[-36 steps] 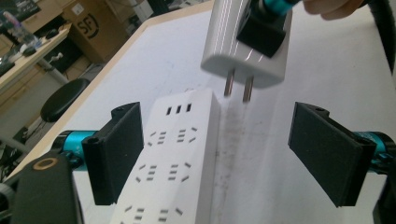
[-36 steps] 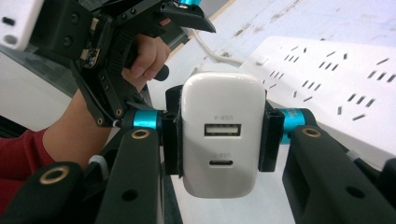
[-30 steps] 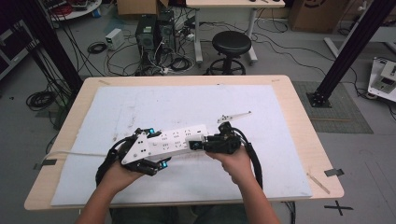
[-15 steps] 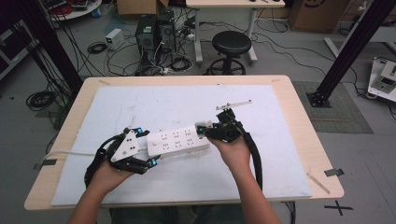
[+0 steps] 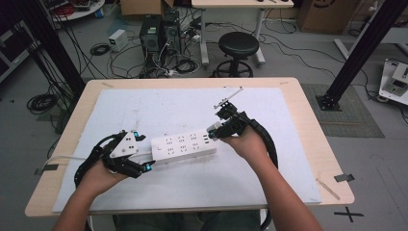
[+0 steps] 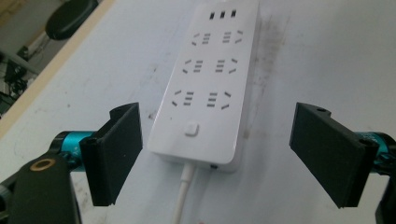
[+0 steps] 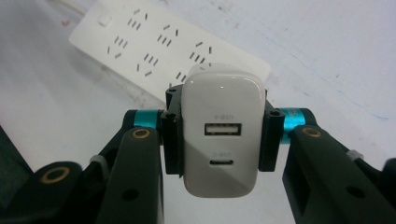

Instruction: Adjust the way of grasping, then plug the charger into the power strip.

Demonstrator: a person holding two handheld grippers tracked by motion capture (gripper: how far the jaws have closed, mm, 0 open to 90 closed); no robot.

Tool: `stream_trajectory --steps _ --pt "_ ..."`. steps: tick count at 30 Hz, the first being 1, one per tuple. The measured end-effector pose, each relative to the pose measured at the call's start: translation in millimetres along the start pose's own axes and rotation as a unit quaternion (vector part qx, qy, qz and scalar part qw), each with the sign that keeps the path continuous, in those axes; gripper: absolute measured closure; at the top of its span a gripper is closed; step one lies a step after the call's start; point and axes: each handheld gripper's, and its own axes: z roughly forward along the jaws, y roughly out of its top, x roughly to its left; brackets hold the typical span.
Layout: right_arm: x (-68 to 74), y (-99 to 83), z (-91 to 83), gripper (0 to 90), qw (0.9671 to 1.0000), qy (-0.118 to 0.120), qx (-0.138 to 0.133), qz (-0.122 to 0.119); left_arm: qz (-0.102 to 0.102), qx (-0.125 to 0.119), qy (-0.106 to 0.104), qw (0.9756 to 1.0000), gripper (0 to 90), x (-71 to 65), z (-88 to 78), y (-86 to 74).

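Above the strip's [image 5: 183,146] far end, right jaws clamp the charger [image 7: 220,133]; the strip lies lengthwise on the tabletop [image 5: 288,96] between wide left jaws at its cord end

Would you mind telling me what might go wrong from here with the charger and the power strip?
1. The left gripper stands open around the power strip's cable end without pressing it, so the strip may slide on the white mat if pushed.
2. The right gripper clamps the charger by its smooth sides only; it may twist or slip.
3. The charger hangs over the strip's far end near the edge, so its prongs, hidden here, may miss the slots.
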Motion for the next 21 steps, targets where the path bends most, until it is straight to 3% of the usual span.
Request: stream_trajectory --steps 2,5,6,8,13,14,18,19,21 --pt "-0.9 2.7 -1.8 63.5 0.9999 0.001 0.013 -0.01 -0.001 0.015 -0.007 0.9999 17.2 7.6 -2.8 -0.4" --pt "-1.2 3.4 -2.3 63.5 0.9998 0.002 0.016 -0.014 -0.001 0.015 -0.007 0.9999 17.2 7.6 -2.8 -0.4" --pt "-2.9 5.1 -5.6 63.5 0.9995 0.003 0.024 -0.021 -0.008 0.047 -0.01 0.9988 17.2 27.1 -11.2 0.0" --pt "-4.1 5.1 -7.7 63.5 0.9994 0.006 0.024 -0.023 -0.01 0.058 -0.013 0.9982 17.2 33.2 -14.6 1.6" --pt "-5.1 4.7 -9.1 63.5 0.9995 0.008 0.022 -0.023 -0.011 0.061 -0.012 0.998 17.2 36.4 -16.0 2.9" --pt "-5.1 4.7 -9.1 63.5 0.9995 0.008 0.022 -0.023 -0.004 0.075 -0.016 0.997 17.2 43.5 -18.8 7.8" --pt "-6.5 4.3 -14.2 63.5 0.9994 0.014 0.022 -0.025 -0.001 0.084 -0.019 0.9963 17.2 47.8 -18.7 11.3" --pt "-7.1 4.9 -14.8 63.5 0.9992 0.013 0.021 -0.031 0.0 0.096 -0.022 0.9951 17.2 51.3 -18.6 13.4" --pt "-6.9 7.4 -15.4 63.5 0.9986 0.02 0.029 -0.04 0.0 0.096 -0.022 0.9951 17.2 51.3 -18.6 13.4"
